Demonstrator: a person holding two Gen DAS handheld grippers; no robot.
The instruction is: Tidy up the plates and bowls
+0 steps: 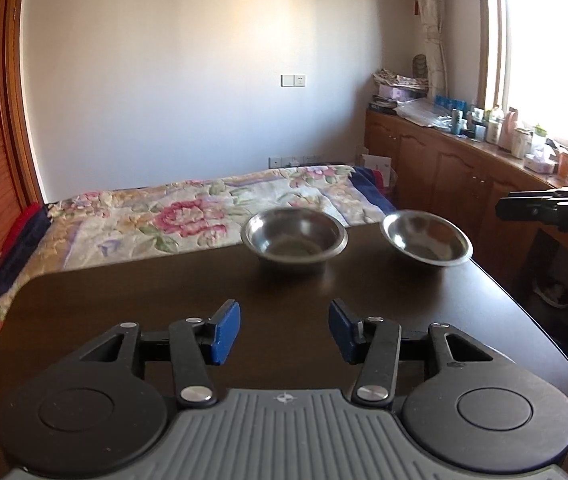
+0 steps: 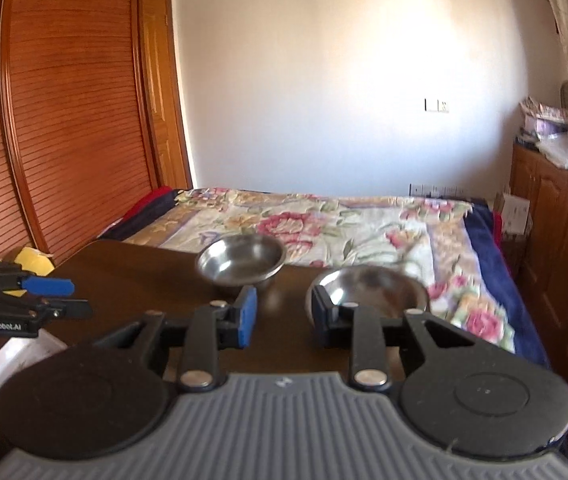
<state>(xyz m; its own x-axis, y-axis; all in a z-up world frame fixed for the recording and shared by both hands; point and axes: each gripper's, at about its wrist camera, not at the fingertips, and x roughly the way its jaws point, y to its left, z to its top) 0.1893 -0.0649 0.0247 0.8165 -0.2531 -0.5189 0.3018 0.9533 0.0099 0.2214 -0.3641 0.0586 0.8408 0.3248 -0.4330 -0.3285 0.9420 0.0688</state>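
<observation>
Two steel bowls stand on a dark table [image 1: 163,300]. In the left wrist view one bowl [image 1: 294,236] sits at the far middle and the other bowl [image 1: 426,238] at the far right edge. My left gripper [image 1: 284,330] is open and empty, well short of them. In the right wrist view my right gripper [image 2: 284,312] is open, its right finger close against the near rim of the right bowl [image 2: 368,288]; contact cannot be told. The other bowl [image 2: 241,262] lies beyond, to the left. The left gripper [image 2: 43,296] shows at the left edge.
A bed with a floral cover [image 1: 203,216] lies just beyond the table's far edge. A wooden cabinet with bottles [image 1: 484,148] runs along the right under the window. A white tray [image 2: 15,364] sits at the table's near left. A yellow object [image 2: 35,262] lies by the wardrobe.
</observation>
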